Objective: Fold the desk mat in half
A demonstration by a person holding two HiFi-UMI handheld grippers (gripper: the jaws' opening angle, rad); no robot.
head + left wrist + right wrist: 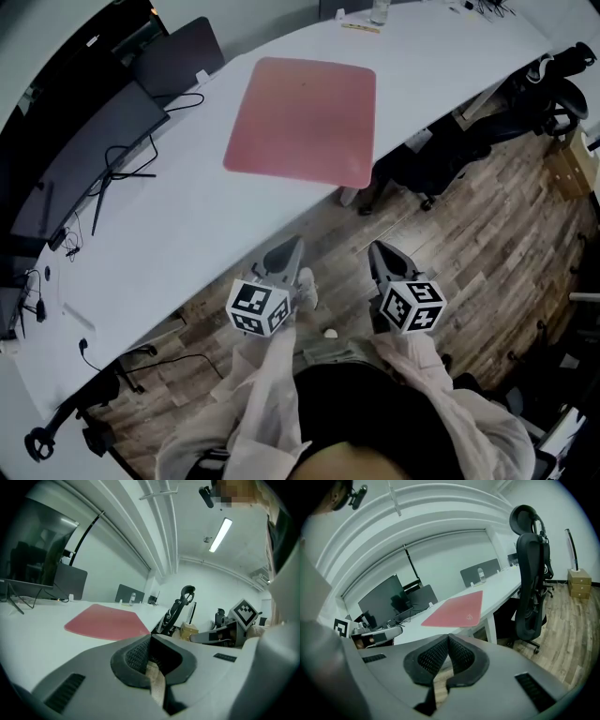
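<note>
Mat (302, 120) lies flat near the tabletop (187, 220) edge, zero folding done; left tongs (289, 249) and right tongs (378, 251) hang clenched empty, nowhere near it.

Ahead of your left gripper (292, 247), a bare strip of white table (178, 234) gives open passage to the desk mat (302, 117). Further left, monitors (94, 155) and loose cables (117, 169) block the way. Ahead-right of your right gripper (376, 251), a black office chair (441, 159) crowds the table's edge.
</note>
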